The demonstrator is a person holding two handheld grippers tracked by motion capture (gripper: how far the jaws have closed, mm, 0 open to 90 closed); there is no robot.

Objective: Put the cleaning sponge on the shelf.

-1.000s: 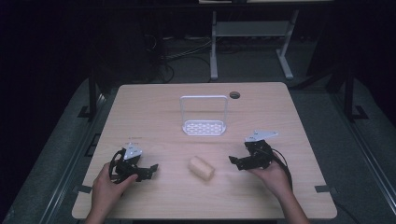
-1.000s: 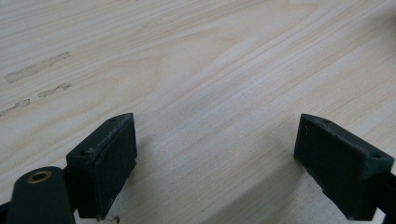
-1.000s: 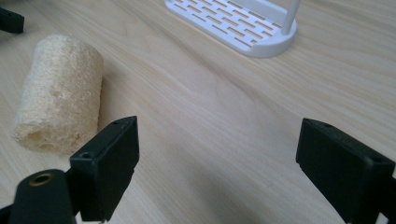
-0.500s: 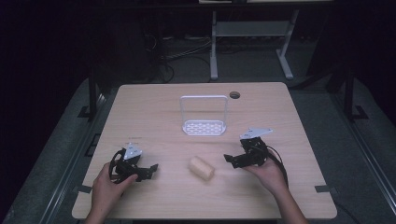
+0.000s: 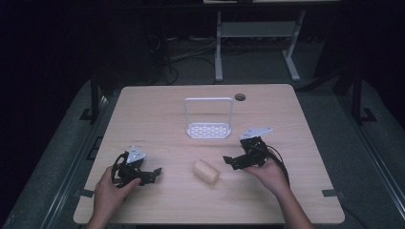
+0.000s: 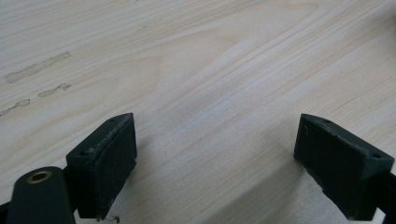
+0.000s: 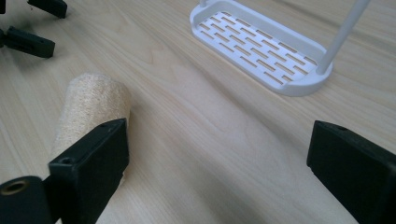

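— Wood-grain worktop [image 5: 157, 119], pale, is what we log first. Nearest to us: what does the left tool [image 5: 149, 174] show?

— We note it low over the worktop at the near left, held in the left hand [image 5: 109, 193]. In the left gripper view its jaws stand wide apart with bare wood between them. Released, holding nothing.

— And the right tool [image 5: 229, 162]?

— We record it at the near right, in the right hand [image 5: 270, 174], pointing toward the middle of the worktop. Its jaws have just been opening and now stand wide; nothing lies between them. Released as well.

— Where is the sponge roll [image 5: 206, 172]?

— We see the beige, rough-surfaced roll lying on its side between the two tools, nearer the right one. In the right gripper view it lies just outside one jaw, partly behind it; we cannot tell whether they touch.

— Farther back?

— We note a white rack [image 5: 208, 130] with a slotted base and a tall wire hoop, upright near the centre, well apart from the roll. Beyond it, a round cable hole [image 5: 239, 97] at the far edge.
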